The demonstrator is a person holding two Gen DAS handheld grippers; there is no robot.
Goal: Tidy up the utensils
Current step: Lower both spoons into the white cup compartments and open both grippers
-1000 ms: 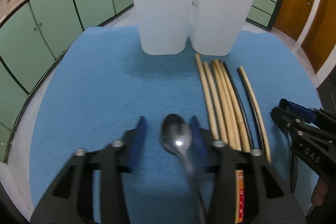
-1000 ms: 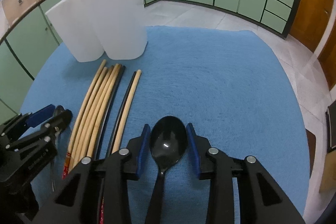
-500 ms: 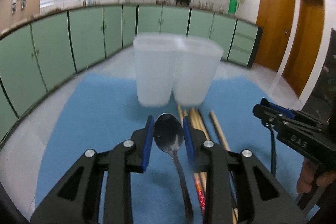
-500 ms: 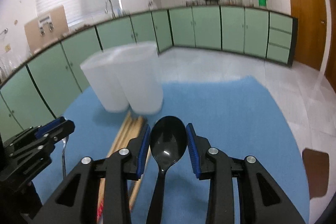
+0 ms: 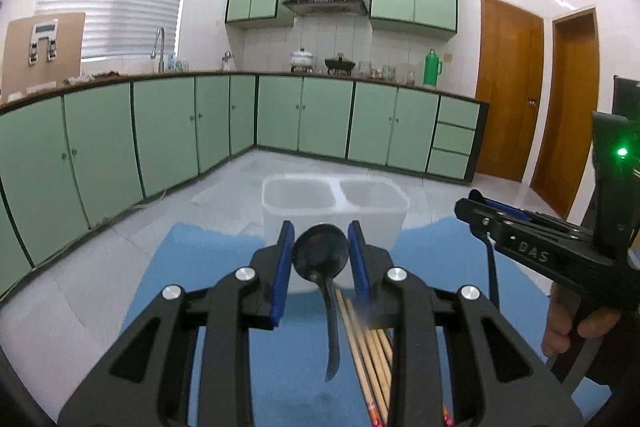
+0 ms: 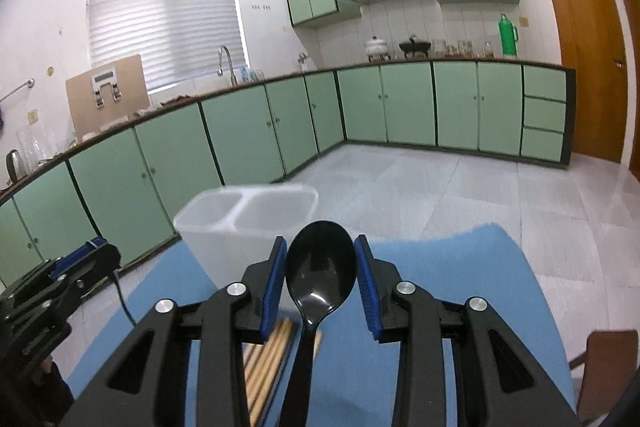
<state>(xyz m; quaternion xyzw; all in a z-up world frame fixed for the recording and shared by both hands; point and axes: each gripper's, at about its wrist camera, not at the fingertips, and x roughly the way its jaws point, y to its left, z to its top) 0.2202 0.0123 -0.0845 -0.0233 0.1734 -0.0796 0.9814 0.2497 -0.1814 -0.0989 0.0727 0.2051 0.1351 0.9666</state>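
Left tongs (image 5: 320, 263) clamp a metal spoon (image 5: 321, 258) by its bowl. Right tongs (image 6: 320, 269) clamp a black plastic spoon (image 6: 320, 267) likewise. Below: chopsticks (image 5: 368, 347) on blue tabletop cloth (image 5: 216, 267). Beyond: white two-compartment holder (image 5: 334, 201), both compartments empty.

Both wrist views face forward, sharing white container (image 5: 335, 211) (image 6: 244, 223).
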